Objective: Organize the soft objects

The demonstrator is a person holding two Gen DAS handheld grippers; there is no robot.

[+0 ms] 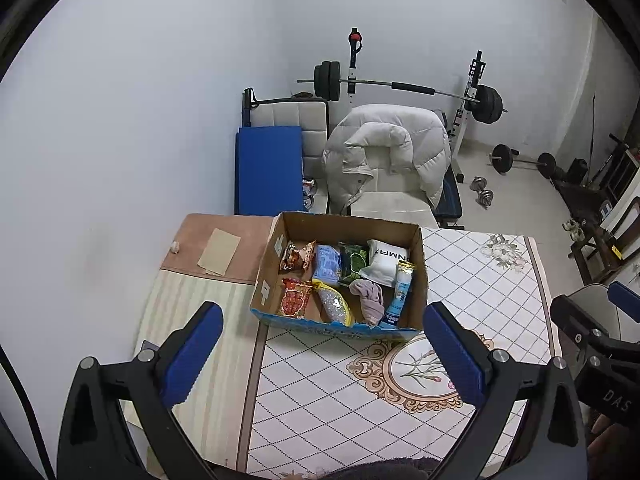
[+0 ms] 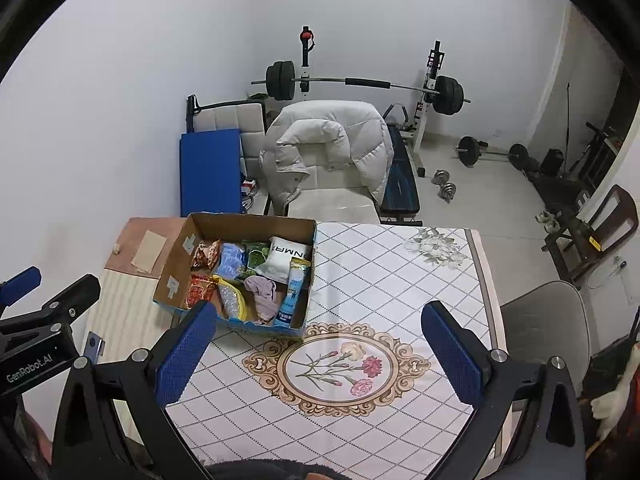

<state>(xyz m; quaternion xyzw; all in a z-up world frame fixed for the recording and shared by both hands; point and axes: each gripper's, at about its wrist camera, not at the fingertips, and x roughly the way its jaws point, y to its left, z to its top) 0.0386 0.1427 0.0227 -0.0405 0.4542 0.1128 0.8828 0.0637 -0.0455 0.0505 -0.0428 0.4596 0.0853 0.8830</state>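
Observation:
An open cardboard box [image 1: 416,276] [image 2: 176,264] stands on the patterned tablecloth [image 1: 480,292] [image 2: 380,264]. Inside lie several soft packs: red snack bags [image 1: 296,298] [image 2: 200,292], a blue pack [image 1: 328,264] [image 2: 231,259], a green pack [image 1: 354,262], a white pouch [image 1: 384,264] [image 2: 282,260], a mauve cloth [image 1: 370,300] [image 2: 262,294], a yellow-edged bag [image 1: 334,304] and a long blue sachet [image 1: 400,292] [image 2: 294,292]. My left gripper [image 1: 322,354] hangs open above the table, just in front of the box. My right gripper [image 2: 316,354] is open too, over the floral medallion [image 2: 340,368], nothing between its fingers.
A bare brown tabletop corner [image 1: 224,240] with a paper slip [image 1: 219,257] lies left of the box. Behind the table stand a chair with a white puffer jacket [image 1: 384,152], a blue mat [image 1: 268,168] and a barbell rack [image 1: 404,88]. A grey chair [image 2: 548,320] sits at right.

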